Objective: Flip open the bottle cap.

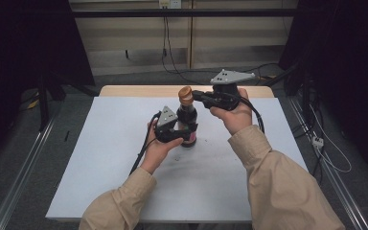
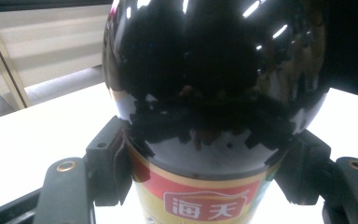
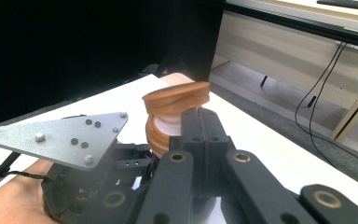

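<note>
A dark soy sauce bottle with a red and gold label stands upright near the middle of the white table. My left gripper is shut on its lower body, one pad pressed on each side. The brown cap has its flip lid tilted up, with a white inner part showing beneath. My right gripper comes in level from the right with its jaws shut together. Its fingertips sit against the cap just under the raised lid. In the right gripper view, the left gripper's grey plate lies lower left.
The table's wooden far edge shows behind the white top. Cables hang from the back wall and trail over the floor. Metal rails run along the floor on both sides. Black stands flank the table.
</note>
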`<act>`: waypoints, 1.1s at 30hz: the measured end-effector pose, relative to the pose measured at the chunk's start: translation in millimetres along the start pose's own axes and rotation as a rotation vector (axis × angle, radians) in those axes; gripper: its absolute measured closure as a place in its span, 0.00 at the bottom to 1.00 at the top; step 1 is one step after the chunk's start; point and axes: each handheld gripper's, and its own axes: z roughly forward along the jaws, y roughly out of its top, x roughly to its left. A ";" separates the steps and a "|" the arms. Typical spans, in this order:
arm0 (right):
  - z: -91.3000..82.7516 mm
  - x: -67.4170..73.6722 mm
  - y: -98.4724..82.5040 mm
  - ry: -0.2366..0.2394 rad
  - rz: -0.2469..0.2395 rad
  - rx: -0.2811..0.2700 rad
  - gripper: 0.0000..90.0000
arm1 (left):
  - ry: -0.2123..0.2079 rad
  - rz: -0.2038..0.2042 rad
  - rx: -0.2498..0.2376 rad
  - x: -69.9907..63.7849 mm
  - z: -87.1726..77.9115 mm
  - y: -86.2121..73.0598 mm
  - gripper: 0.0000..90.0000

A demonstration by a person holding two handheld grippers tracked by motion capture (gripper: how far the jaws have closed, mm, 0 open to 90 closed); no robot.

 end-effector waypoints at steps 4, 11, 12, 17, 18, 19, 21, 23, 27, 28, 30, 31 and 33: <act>-0.9 1.0 1.3 0.004 0.006 -0.007 1.00 | 0.000 0.012 0.004 -0.3 0.2 0.2 0.34; 1.0 2.8 4.2 -0.001 0.000 -0.007 1.00 | 0.004 0.002 -0.004 -0.3 0.4 -0.6 0.34; 0.7 2.3 4.1 0.001 0.000 -0.006 1.00 | 0.004 0.003 -0.004 -0.4 0.5 -0.5 0.34; 0.5 1.6 4.1 0.000 0.002 -0.005 1.00 | 0.002 -0.004 -0.009 -0.7 1.0 -0.6 0.34; 0.8 1.5 4.0 0.000 0.004 -0.006 1.00 | 0.002 -0.004 -0.009 -0.6 1.0 -0.6 0.34; 0.8 1.5 4.1 -0.001 0.006 -0.006 1.00 | 0.001 -0.005 -0.009 -0.5 1.0 -0.5 0.34; 0.9 1.6 4.2 0.000 0.007 -0.007 1.00 | 0.003 0.003 -0.004 -0.4 0.6 -0.5 0.34; 0.5 1.7 4.6 0.000 0.004 -0.006 1.00 | 0.004 0.009 -0.001 -0.4 0.3 -0.6 0.34; 0.4 1.2 4.6 0.000 0.003 -0.009 1.00 | 0.007 0.002 -0.006 -1.0 0.6 -0.9 0.34; 0.5 1.0 4.5 0.000 0.004 -0.010 1.00 | 0.007 0.005 -0.003 -0.8 0.4 -0.8 0.34; 0.5 1.2 4.6 -0.002 0.004 -0.012 1.00 | 0.007 0.007 -0.005 -0.9 0.6 -0.8 0.34; 0.5 1.2 4.8 -0.004 0.003 -0.012 1.00 | 0.007 0.008 -0.007 -1.1 0.7 -1.0 0.34; 0.4 1.5 5.2 -0.012 0.001 -0.022 1.00 | 0.010 0.008 -0.009 -1.2 0.7 -1.2 0.34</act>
